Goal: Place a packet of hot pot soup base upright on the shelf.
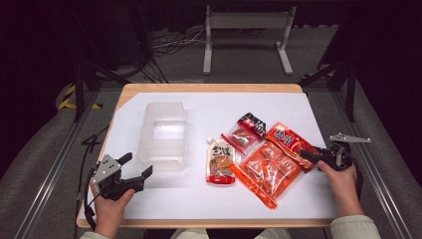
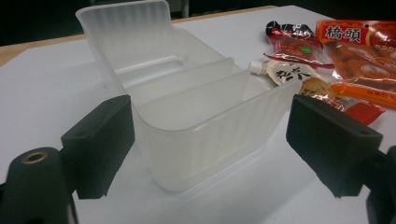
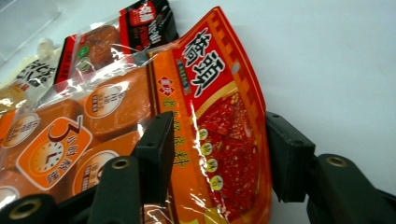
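A clear plastic container with a divider stands empty at the table's left. My left gripper rests open just short of its near end; in the left gripper view the black jaws stand wide on either side of the container's front wall, apart from it. Right of centre lie a white spouted pouch, a black-and-red packet, a large orange packet and a red-orange packet. My right gripper straddles that red-orange packet, jaws at its two long edges, the packet lying flat between them.
A white sheet covers the wooden table, whose edges show at the back and front. The packets overlap one another in a tight cluster. A white metal stand and cables sit on the floor beyond the table.
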Demonstrator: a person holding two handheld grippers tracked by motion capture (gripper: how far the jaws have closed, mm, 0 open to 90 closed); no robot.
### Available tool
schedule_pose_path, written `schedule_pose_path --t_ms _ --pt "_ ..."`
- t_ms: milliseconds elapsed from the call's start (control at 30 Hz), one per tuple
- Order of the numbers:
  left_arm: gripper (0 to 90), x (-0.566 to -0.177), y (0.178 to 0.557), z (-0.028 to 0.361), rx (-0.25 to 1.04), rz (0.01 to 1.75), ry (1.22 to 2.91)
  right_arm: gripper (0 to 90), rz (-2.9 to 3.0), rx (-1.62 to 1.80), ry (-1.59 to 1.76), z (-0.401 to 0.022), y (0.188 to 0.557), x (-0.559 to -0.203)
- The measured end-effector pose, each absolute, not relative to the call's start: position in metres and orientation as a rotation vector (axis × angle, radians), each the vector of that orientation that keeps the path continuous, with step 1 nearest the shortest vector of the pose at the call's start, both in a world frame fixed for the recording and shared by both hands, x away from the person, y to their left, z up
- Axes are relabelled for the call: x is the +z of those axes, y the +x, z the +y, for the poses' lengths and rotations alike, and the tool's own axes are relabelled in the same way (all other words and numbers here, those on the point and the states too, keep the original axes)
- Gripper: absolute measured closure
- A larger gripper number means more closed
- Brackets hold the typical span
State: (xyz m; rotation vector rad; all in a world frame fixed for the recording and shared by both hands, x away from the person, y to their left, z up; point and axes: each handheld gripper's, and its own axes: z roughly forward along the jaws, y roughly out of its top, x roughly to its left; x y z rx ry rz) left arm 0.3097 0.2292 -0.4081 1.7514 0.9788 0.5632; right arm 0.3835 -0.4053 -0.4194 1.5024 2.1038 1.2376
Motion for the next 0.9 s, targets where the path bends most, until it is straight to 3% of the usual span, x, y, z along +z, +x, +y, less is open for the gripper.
schedule_pose_path --t_ms 200,533,733,900 --pt "16.3 -0.408 0.31 0.229 0.562 0.975 1.753 50.5 2.143 1.265 1.474 -0.402 0.383 -0.42" --pt "16.3 -0.409 0.31 0.227 0.561 0.97 1.757 60.5 2.239 1.142 1.453 -0.393 0.389 -0.427" --pt "16.3 -0.409 0.31 0.226 0.566 0.97 1.763 88.8 2.241 1.083 1.478 -0.391 0.391 -0.431" --pt "16.2 -0.408 0.31 0.227 0.567 0.971 1.758 90.0 2.225 1.046 1.474 -0.39 0.391 -0.429"
